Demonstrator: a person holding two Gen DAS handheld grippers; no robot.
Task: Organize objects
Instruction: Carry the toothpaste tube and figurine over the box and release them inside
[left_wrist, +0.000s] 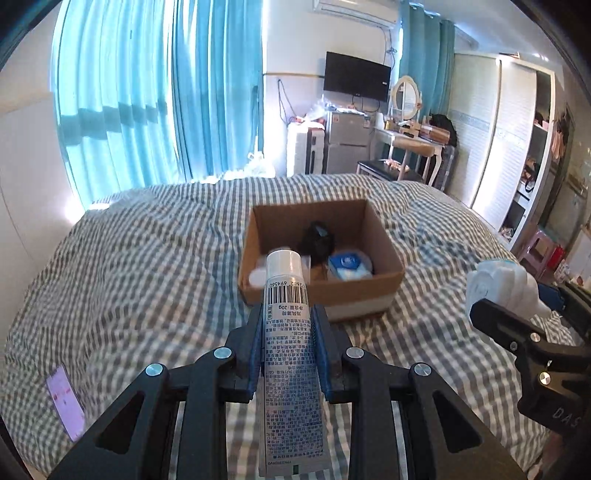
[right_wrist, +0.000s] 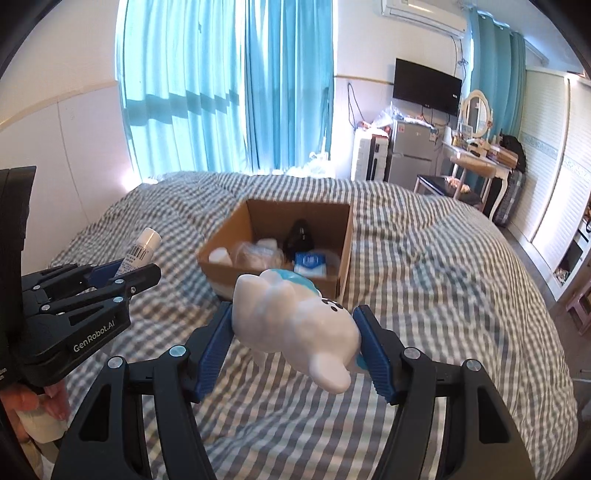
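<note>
My left gripper is shut on a white tube with a barcode and a white cap, held above the bed just short of the cardboard box. My right gripper is shut on a white and blue toy figure, also held above the bed near the box. The box holds a black object, a blue and white packet and some white items. Each gripper shows in the other's view: the right one with the toy, the left one with the tube.
The box sits on a grey checked duvet. A purple phone lies on the bed at the left. Blue curtains, a fridge, a dressing table and a wardrobe stand beyond the bed.
</note>
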